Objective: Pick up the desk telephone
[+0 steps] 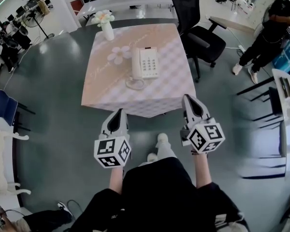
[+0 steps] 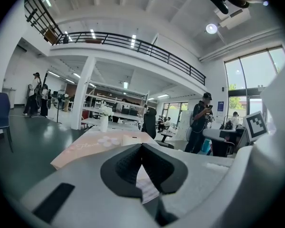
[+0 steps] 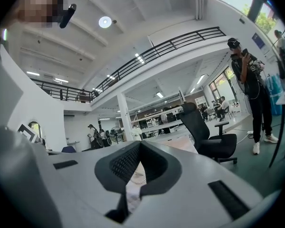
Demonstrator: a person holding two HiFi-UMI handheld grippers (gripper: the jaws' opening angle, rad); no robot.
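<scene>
A white desk telephone (image 1: 145,63) lies on a square table with a pale pink cloth (image 1: 101,88); its handset rests on the left side and a coiled cord (image 1: 135,84) loops in front of it. Both grippers hang in the air short of the table's near edge. My left gripper (image 1: 118,114) is shut and holds nothing, and so is my right gripper (image 1: 189,100). In the left gripper view the tablecloth (image 2: 92,146) lies ahead beyond the closed tips (image 2: 141,145). The coiled cord (image 3: 137,176) shows through the right gripper (image 3: 139,143)'s closed jaws.
A white vase with flowers (image 1: 106,25) stands at the table's far left corner, with a white flower ornament (image 1: 119,54) beside the telephone. A black office chair (image 1: 199,30) stands right of the table. People stand around the room, one (image 1: 266,35) at the right by another desk (image 1: 285,100).
</scene>
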